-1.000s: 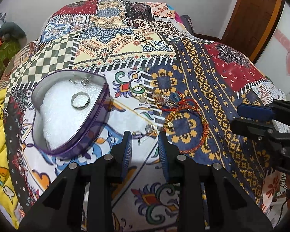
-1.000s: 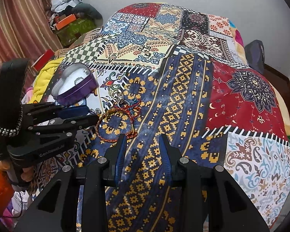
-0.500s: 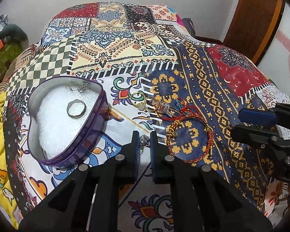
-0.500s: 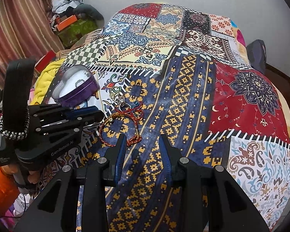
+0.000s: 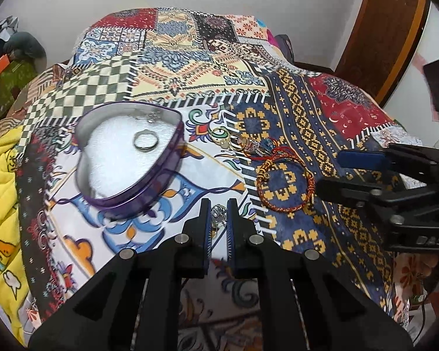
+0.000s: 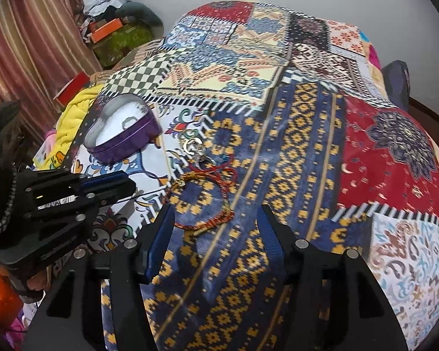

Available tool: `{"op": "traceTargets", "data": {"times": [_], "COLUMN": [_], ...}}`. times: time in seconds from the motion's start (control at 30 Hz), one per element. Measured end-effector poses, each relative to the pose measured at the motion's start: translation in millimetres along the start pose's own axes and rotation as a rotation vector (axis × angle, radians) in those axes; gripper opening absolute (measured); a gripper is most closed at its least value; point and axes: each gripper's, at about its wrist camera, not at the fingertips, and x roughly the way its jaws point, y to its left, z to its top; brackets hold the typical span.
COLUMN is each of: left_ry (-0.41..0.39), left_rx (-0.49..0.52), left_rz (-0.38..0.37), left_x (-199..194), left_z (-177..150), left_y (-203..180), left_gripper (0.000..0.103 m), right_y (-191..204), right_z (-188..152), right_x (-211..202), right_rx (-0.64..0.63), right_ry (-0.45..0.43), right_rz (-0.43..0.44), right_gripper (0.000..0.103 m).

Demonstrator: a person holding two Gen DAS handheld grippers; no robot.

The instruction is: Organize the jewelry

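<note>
Patchwork bedspread is covering the bed and filling both views; white wall is running behind it. Left gripper is sitting at lower centre of the left wrist view, its fingers nearly together and pinching a small silver trinket; exact type too small to tell. Heart-shaped purple tin is lying left of centre, lobes toward upper left, point toward lower left, long axis running diagonally. It is holding white padding, a silver ring lying flat mid-tin and a small silver piece near the far rim. Red-and-gold thread bracelet is lying flat right of centre on the blue-gold patch, with a tangle of jewelry just above it, touching. Right gripper is sitting at lower centre of the right wrist view, fingers spread wide and gripping nothing, with the bracelet's near edge between the tips.
</note>
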Motion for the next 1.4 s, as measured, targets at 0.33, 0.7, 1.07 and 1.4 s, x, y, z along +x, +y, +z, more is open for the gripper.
{"op": "traceTargets", "data": {"times": [0.33, 0.7, 1.07, 1.4], "left_ry": [-0.043, -0.054, -0.071, -0.121], "left_rx": [-0.025, -0.038, -0.039, -0.024], "left_rz": [-0.009, -0.018, -0.039, -0.023], "left_x": [-20, -25, -39, -67], "left_z": [-4, -9, -11, -11], "left_y": [13, 21, 19, 14], "left_gripper": [0.009, 0.009, 0.009, 0.009], "right_y": [27, 22, 21, 28], "right_z": [6, 6, 0, -3], "right_x": [28, 32, 22, -7], "right_rx": [-0.073, -0.072, -0.057, -0.066], "right_ry": [0.050, 0.039, 0.037, -0.011], "right_rz": [-0.017, -0.062, -0.024, -0.014], "right_gripper": [0.062, 0.041, 0.008, 0.007]}}
